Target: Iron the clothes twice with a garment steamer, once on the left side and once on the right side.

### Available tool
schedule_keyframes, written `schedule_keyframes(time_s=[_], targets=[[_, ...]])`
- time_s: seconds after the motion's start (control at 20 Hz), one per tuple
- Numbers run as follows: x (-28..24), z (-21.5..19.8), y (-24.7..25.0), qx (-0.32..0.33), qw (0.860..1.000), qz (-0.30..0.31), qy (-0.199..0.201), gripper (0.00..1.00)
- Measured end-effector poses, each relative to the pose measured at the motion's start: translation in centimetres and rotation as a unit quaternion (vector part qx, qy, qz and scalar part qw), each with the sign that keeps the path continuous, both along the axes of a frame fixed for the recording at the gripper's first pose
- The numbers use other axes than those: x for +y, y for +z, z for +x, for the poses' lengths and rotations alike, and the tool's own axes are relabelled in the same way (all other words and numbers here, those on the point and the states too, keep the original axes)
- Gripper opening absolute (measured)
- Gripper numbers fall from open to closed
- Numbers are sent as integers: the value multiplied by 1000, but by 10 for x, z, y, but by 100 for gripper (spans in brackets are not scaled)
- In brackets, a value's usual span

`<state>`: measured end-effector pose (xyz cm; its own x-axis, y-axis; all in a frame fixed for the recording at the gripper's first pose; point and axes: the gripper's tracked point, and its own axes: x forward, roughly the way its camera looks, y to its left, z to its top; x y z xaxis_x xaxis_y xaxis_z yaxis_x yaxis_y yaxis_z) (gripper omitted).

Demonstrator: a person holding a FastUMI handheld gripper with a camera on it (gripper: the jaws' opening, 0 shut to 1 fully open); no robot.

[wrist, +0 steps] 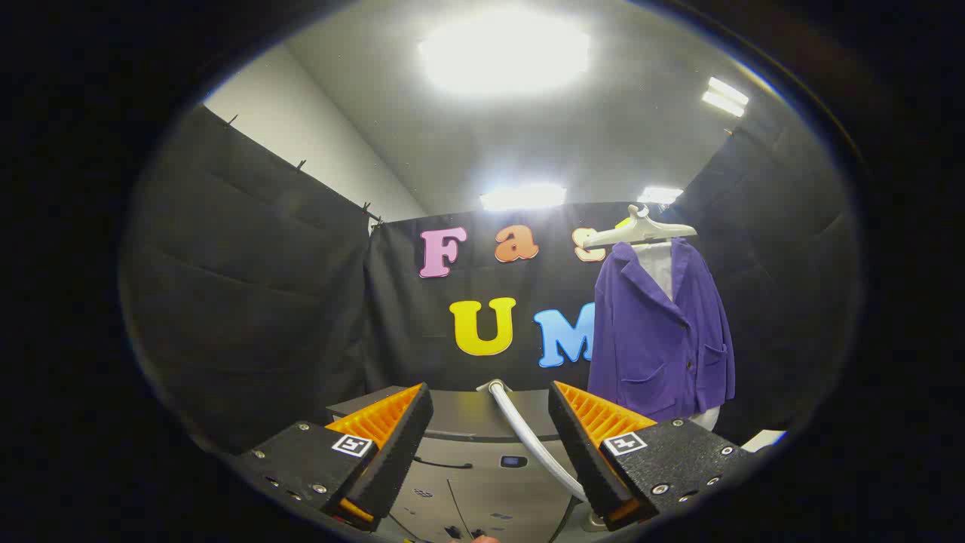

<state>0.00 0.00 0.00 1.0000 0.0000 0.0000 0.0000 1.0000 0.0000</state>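
A purple jacket hangs over a white shirt on a pale hanger, beyond my fingers and off to the right. My gripper is open, with nothing between its fingers. A white steamer hose rises from the top of a grey steamer base unit just ahead, running down between the fingers toward the right one. The steamer head is hidden.
Black cloth walls close in the booth on the left, back and right. A white wall and ceiling lights sit above. A small white object lies low at the right, past the right finger.
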Motion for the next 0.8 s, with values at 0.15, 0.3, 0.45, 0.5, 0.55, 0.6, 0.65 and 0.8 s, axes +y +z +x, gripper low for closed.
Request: schedule_keyframes(time_s=[0.15,0.3,0.45,0.5,0.55,0.6,0.65,0.8], targets=[[0,-1,-3,5,1000,4,3,95],[-4,-1,-2,5,1000,4,3,95],[-10,0,3,1,1000,-2,0,95],[-11,0,3,1,1000,-1,2,95],[-11,1,3,2,1000,2,5,95],[-11,2,3,3,1000,5,9,95],[-12,3,4,4,1000,8,12,95],[-26,10,14,1,1000,8,7,95]])
